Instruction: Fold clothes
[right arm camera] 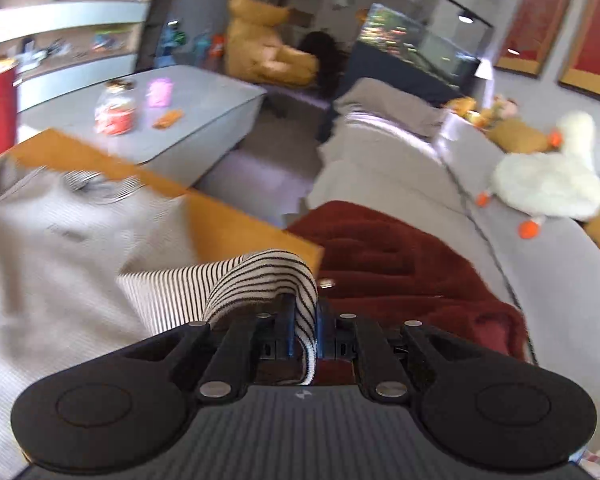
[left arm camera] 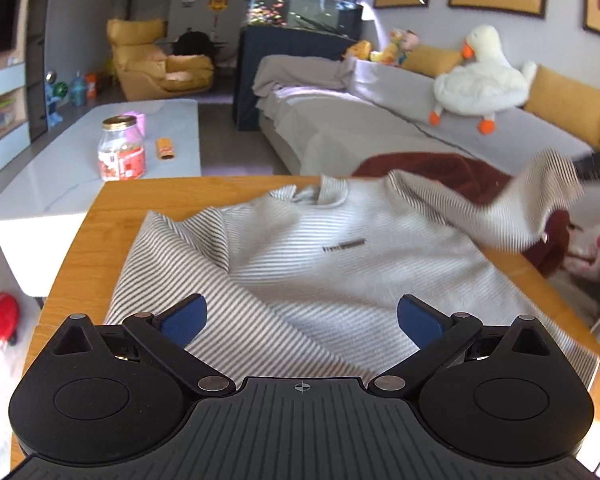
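Left gripper (left arm camera: pixel 302 322): its blue-padded fingers (left arm camera: pixel 182 322) are standing wide apart, gripping nothing, and hanging over the near hem of the striped sweatshirt (left arm camera: pixel 320 264).
Right gripper (right arm camera: pixel 303 320): its jaws are squeezing together on a fold of the sweatshirt's striped sleeve (right arm camera: pixel 260 280); the cloth is looping up over the fingertips and trailing down between them.
Striped sweatshirt: it is lying front-up on the wooden table (left arm camera: pixel 80 264), collar at the far edge, a small dark printed logo (left arm camera: pixel 344 245) showing on the chest. The left-hand sleeve (left arm camera: pixel 180 248) is lying folded inward across the body.
Lifted sleeve: in the left wrist view it is rising off the table to the right of the sweatshirt (left arm camera: pixel 540 196), blurred, toward a dark shape at the frame edge that is hard to make out.
Wooden table: its right corner is sitting just beside a dark red blanket (right arm camera: pixel 400 264).
Dark red blanket: it is spreading over the near end of a grey sofa (left arm camera: pixel 380 128).
Sofa: a white plush goose (left arm camera: pixel 484 80) with orange feet is resting on its backrest, beside yellow cushions (left arm camera: pixel 568 108).
White coffee table (left arm camera: pixel 60 168): it is standing beyond the wooden table, carrying a glass jar (left arm camera: pixel 121 148) with a red label and a small orange packet (left arm camera: pixel 165 149) near it.
Background: a yellow armchair (left arm camera: pixel 156 60) and a fish tank (left arm camera: pixel 300 10) are showing at the far wall.
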A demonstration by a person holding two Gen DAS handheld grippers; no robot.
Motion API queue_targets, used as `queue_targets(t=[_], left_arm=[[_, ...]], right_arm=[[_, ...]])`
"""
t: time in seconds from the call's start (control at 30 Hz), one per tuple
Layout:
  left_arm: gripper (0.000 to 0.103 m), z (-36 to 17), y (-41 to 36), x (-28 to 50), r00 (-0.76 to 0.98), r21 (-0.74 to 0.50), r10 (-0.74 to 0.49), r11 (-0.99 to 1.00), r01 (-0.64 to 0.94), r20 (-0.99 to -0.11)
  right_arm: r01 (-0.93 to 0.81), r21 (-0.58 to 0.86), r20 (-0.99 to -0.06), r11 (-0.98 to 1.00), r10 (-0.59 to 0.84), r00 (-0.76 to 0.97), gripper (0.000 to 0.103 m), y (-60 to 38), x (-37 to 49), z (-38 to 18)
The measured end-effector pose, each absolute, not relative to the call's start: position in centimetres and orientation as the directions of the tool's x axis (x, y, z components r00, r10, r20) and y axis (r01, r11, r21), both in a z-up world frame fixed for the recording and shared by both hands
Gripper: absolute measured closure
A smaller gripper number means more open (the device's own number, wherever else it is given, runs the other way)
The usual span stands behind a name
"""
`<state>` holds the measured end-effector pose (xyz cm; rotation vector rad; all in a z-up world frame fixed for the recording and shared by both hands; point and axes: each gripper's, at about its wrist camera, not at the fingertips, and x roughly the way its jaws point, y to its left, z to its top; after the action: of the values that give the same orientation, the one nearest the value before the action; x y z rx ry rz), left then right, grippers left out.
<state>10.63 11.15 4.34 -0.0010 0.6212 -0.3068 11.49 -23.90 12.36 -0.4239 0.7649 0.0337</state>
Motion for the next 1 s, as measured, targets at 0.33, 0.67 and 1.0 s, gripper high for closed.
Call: queue_targets(t=[0.33,0.67,1.0], left_arm=[[0.000,2.4,9.8,8.2,0.732,-0.024,-0.269,0.945,0.326,-0.626],[0.000,2.4,11.0,6.7,0.739,-0.019,-0.203,0.968,0.249,-0.642],[0.000,2.8,15.3,6.9,0.746,-0.073,-0.034,0.997,-0.020,-0.665]], right_arm=[[0.074,-0.209,-0.658,0.975,-0.196,0.727,0.076,-29.7,17.6,15.4],[-0.216,0.104,-0.713,0.971,0.224,0.664,0.068,-20.5,12.6,14.0],[-0.338,0.638,-0.660,0.692,0.718,0.224,0.052,-4.1,8.0,6.4]])
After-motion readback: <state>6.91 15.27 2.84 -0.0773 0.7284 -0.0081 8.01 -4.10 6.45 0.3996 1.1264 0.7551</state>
